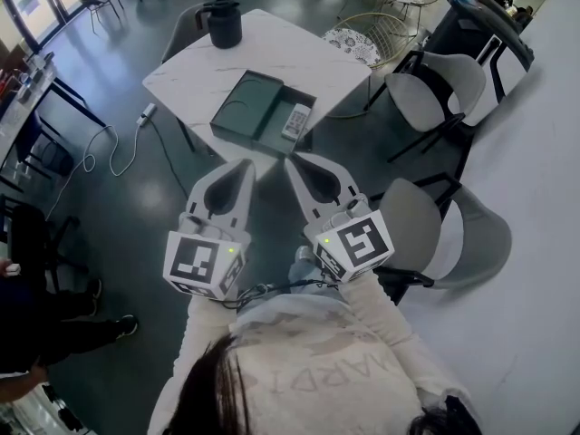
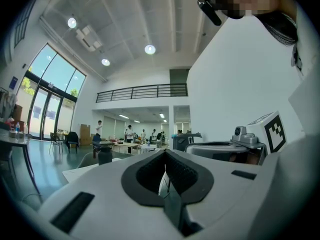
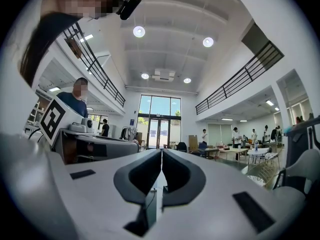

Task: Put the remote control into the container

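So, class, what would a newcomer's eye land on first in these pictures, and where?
The left gripper and right gripper, both shut and empty, fill the head view's foreground. Beyond them, a white table holds a dark green container with the pale remote control at its right edge, and a dark jug at the far side.

Open office hall: tables, chairs, mezzanine.

Remote control buttons apparently too small
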`<state>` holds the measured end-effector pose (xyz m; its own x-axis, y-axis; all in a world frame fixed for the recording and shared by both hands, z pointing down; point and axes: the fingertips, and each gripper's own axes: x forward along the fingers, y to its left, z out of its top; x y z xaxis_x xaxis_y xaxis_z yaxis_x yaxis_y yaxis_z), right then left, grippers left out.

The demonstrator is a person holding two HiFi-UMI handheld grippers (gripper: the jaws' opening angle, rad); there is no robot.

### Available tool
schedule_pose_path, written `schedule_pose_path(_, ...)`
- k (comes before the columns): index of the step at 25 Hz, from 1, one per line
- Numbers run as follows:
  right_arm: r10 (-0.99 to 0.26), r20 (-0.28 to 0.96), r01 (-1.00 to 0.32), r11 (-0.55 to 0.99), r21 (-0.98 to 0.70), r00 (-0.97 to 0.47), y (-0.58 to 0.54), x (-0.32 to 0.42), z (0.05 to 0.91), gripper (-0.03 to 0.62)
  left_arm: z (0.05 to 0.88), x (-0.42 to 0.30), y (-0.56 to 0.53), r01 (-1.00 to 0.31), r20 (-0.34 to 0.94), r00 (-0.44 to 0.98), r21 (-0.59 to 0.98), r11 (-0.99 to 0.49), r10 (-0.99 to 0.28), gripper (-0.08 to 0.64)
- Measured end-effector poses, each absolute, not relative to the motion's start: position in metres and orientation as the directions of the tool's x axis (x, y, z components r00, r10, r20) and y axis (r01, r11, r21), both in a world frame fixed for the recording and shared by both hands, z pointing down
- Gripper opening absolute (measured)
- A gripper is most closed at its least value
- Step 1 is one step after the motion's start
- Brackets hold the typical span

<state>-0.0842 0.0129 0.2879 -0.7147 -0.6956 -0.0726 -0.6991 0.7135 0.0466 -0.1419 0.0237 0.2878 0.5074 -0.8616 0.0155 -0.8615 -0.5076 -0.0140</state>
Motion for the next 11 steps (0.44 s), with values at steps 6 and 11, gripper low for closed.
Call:
schedule_pose_path(6, -0.697, -0.070, -0.700, 0.713, 0.046, -0.714, 0.0120, -0.0848, 0.2870, 0.017, 0.2860, -0.1407, 0.0242, -0.857, 0.019, 0.514, -0.021, -0.515, -0.857, 0.012)
schedule_pose_path(11, -0.696, -0.072, -0.700, 0.713, 0.046, -0.714, 0.0118, -0.0846, 0.2868, 0.017, 0.2867, -0.1386, 0.0252, -0.853, 0.016, 0.521, -0.014, -0.521, -0.853, 0.012)
